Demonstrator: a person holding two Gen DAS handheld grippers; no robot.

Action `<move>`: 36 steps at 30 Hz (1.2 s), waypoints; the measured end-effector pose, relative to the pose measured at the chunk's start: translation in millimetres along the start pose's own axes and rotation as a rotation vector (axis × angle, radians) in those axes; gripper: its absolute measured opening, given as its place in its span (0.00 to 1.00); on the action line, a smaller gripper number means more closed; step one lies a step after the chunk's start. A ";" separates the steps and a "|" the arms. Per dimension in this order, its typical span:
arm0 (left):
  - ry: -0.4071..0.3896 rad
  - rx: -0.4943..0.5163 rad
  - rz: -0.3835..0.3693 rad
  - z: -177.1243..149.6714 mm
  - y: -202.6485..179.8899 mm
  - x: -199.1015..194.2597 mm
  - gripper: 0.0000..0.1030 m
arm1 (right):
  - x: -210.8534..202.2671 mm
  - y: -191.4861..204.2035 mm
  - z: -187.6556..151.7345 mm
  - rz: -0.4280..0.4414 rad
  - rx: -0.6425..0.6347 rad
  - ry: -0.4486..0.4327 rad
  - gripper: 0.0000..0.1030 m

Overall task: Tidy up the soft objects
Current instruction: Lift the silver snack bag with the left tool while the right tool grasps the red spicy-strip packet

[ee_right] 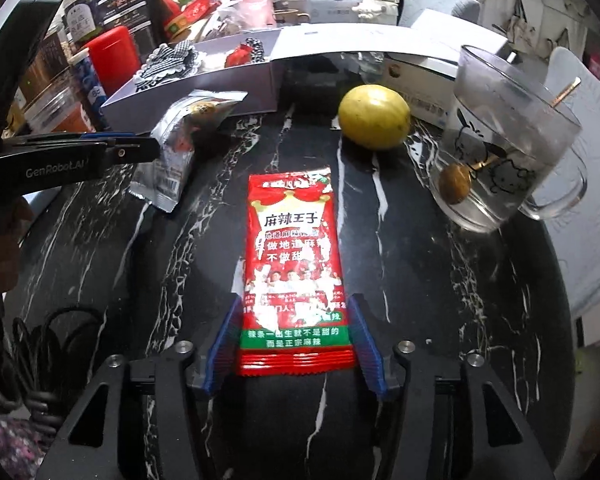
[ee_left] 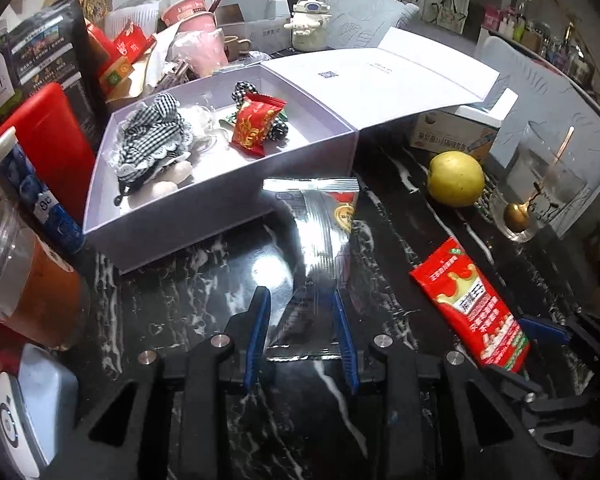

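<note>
Black marble table, left gripper clamping silver packet.

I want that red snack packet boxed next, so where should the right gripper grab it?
Grip the red snack packet across its crimped near end, coming from the near side, pointing down. It lies flat, lengthwise between the right gripper's jaws, so they can pinch its long edges.

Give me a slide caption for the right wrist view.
Right tongs straddle a red printed snack packet lying on the black marble table, yellow round fruit beyond.
</note>
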State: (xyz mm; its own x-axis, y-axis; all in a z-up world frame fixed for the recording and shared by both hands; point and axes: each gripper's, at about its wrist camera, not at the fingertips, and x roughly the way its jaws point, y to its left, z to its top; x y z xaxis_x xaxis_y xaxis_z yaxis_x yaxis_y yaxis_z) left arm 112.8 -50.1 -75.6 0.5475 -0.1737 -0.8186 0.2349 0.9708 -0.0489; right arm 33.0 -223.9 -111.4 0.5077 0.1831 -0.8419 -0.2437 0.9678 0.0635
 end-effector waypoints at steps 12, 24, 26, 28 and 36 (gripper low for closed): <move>0.042 -0.048 -0.075 19.9 -1.4 21.8 0.35 | 19.7 9.2 21.2 -0.054 -0.041 0.003 0.66; 0.090 -0.085 -0.098 29.7 4.4 56.8 0.35 | 16.1 -3.6 24.2 -0.075 0.028 -0.062 0.43; 0.067 -0.069 -0.086 29.3 2.9 55.7 0.35 | 15.3 -6.1 24.9 -0.063 0.044 -0.069 0.42; 0.058 -0.044 -0.064 28.8 -0.2 56.4 0.35 | 12.4 -10.2 25.2 -0.037 0.070 -0.078 0.42; 0.007 0.001 -0.053 19.0 -9.3 50.7 0.31 | -6.1 -16.4 27.9 -0.016 0.092 -0.136 0.42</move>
State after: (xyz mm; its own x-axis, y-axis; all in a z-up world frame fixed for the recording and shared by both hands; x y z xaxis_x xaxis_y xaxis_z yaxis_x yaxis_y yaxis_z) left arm 153.6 -71.0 -105.8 0.5288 -0.2233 -0.8188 0.2640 0.9602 -0.0914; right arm 56.9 -236.1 -92.3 0.6191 0.1836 -0.7635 -0.1616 0.9813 0.1049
